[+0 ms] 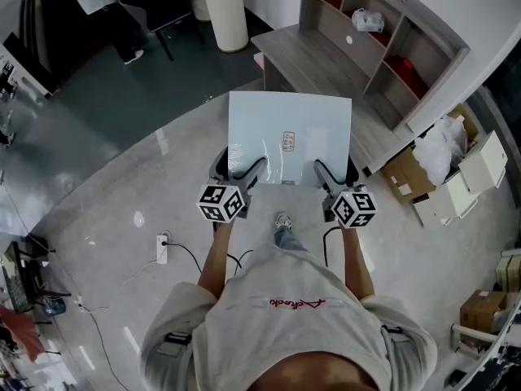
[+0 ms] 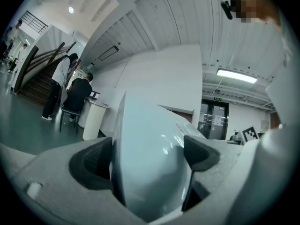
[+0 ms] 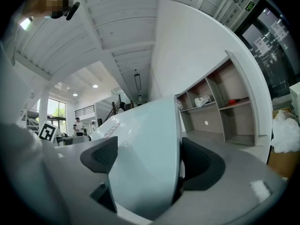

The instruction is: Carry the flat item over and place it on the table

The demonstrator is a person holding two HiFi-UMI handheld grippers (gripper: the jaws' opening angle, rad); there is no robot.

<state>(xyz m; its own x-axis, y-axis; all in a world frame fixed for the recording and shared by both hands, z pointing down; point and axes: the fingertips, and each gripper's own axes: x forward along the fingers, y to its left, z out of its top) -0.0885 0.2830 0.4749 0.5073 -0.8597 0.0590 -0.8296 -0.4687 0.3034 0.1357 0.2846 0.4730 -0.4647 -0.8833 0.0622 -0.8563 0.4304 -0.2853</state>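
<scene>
**A:** What lies around you?

**B:** Pale glossy floor [image 1: 106, 218] is under my feet. At 1 o'clock stands an open shelf unit [image 1: 383, 47]. In front of it, at 12 o'clock, is a low grey surface [image 1: 317, 59].

**A:** And the flat thing?

**B:** The flat panel [image 1: 289, 137], pale blue-white, is held out roughly level before me at 12 o'clock. Its far edge points toward the grey surface. It hangs between my two grippers and lies on nothing.

**A:** How do you hold it?

**B:** My left gripper [image 1: 242, 172] has its jaws clamped on the near edge at 11 o'clock, with the sheet pinched between the dark pads [image 2: 93, 163]. My right gripper [image 1: 330, 173] grips the same edge at 1 o'clock, its pads [image 3: 101, 158] pressed on both faces.

**A:** Any marks on it?

**B:** A small label [image 1: 288, 142] sits near the middle. I cannot read its print.
</scene>
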